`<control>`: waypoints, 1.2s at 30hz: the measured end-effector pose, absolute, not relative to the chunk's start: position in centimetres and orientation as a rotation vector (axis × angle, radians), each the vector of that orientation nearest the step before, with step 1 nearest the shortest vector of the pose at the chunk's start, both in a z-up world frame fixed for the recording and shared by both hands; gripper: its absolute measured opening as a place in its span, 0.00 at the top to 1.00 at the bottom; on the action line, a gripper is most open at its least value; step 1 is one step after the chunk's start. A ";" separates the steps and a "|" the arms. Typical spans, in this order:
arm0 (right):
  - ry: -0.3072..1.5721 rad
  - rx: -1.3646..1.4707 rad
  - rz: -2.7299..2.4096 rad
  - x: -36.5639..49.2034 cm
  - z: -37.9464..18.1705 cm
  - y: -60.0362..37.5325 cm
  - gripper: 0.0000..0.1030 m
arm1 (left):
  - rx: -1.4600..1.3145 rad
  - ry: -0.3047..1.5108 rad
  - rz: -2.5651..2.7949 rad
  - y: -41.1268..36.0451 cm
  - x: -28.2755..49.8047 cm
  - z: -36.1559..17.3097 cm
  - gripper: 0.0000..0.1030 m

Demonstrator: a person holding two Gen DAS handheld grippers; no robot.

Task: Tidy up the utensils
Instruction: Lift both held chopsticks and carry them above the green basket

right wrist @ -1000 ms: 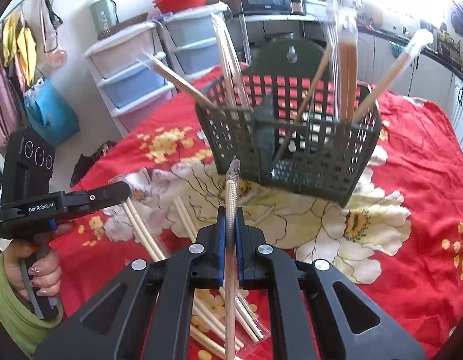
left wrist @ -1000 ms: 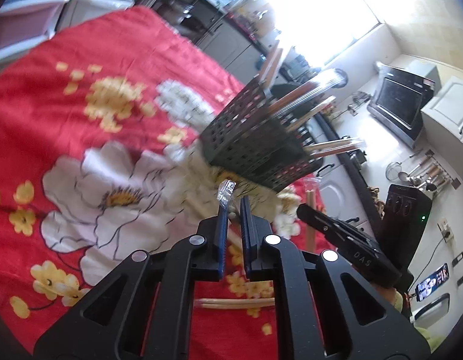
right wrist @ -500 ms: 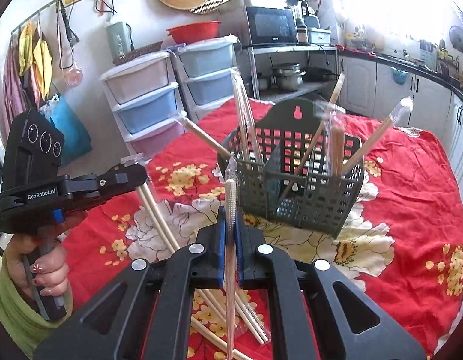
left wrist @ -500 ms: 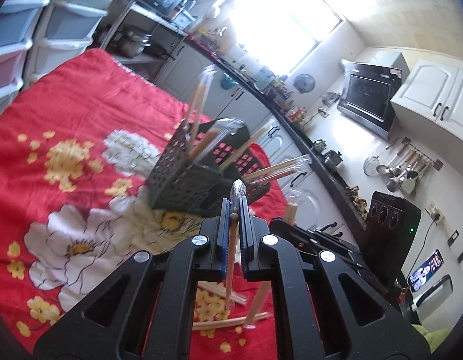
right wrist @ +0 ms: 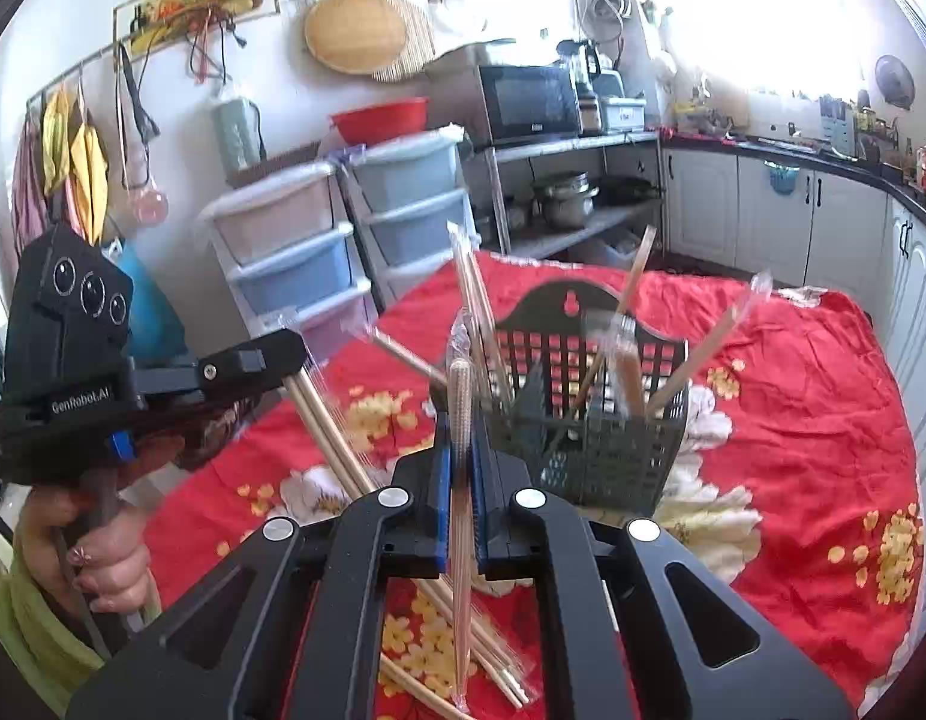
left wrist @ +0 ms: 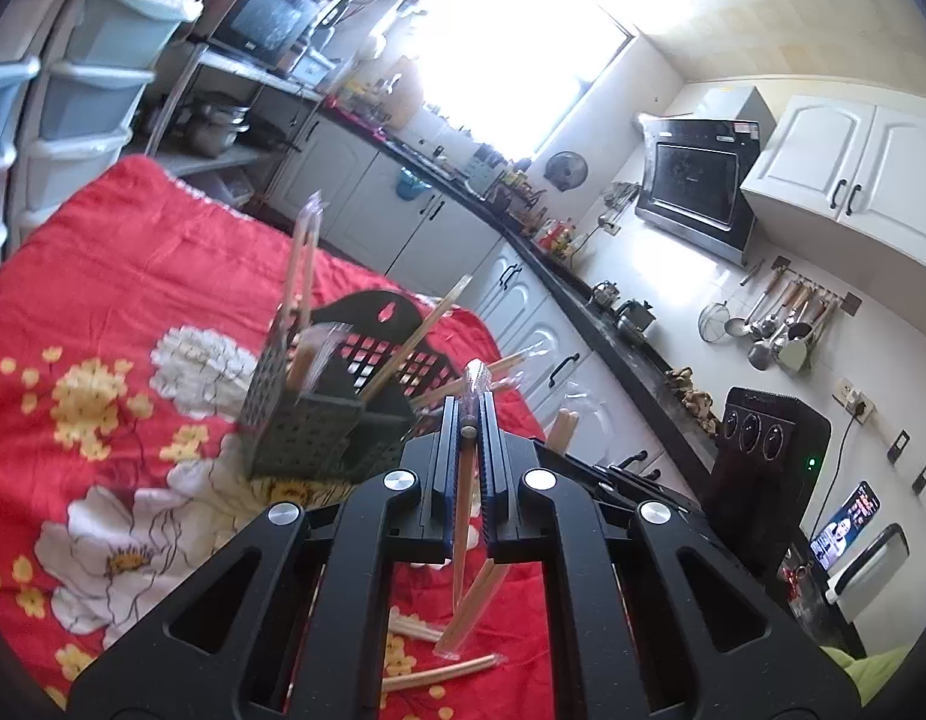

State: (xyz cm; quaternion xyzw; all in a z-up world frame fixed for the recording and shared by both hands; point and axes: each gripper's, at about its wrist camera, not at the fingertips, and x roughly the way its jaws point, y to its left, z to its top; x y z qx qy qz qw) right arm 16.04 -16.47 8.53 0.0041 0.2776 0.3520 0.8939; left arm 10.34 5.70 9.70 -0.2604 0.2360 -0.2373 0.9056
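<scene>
Because the red flowered cloth (right wrist: 823, 420) covered the whole table, you had stood the dark perforated caddy (right wrist: 589, 438) near its middle, within reach of both hands, several wrapped chopsticks already leaning in it. Your left gripper (left wrist: 468, 420) was clamped on a wrapped chopstick pair (left wrist: 463, 540), your right gripper (right wrist: 460, 450) on another (right wrist: 461, 540), each held steeply, likely for dropping in. Loose pairs (right wrist: 493, 666) lay at the near edge.

Black hand-held gripper (right wrist: 460, 420) frames, silver screws, blue-edged finger pads (right wrist: 442, 480), white GenRobot.AI lettering, green sleeve (right wrist: 25, 624)
</scene>
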 end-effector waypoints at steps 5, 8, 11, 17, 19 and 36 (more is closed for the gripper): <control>0.522 0.037 0.727 16.1 10.5 -16.8 0.94 | -0.511 0.449 -0.497 5.4 10.7 11.4 0.97; 0.489 0.050 0.723 16.3 11.7 -16.9 0.94 | -0.497 0.422 -0.494 5.5 10.8 12.5 0.97; 0.465 0.068 0.721 16.7 12.7 -17.1 0.94 | -0.478 0.396 -0.492 5.4 11.0 13.9 0.97; 0.422 0.093 0.721 17.6 14.9 -17.2 0.94 | -0.435 0.344 -0.489 5.1 11.3 16.5 0.97; 0.403 0.102 0.724 18.0 15.8 -17.1 0.94 | -0.426 0.329 -0.489 5.1 11.4 17.3 0.97; 0.311 0.155 0.677 21.8 20.4 -16.5 0.94 | -0.387 0.208 -0.443 5.3 13.3 22.4 0.97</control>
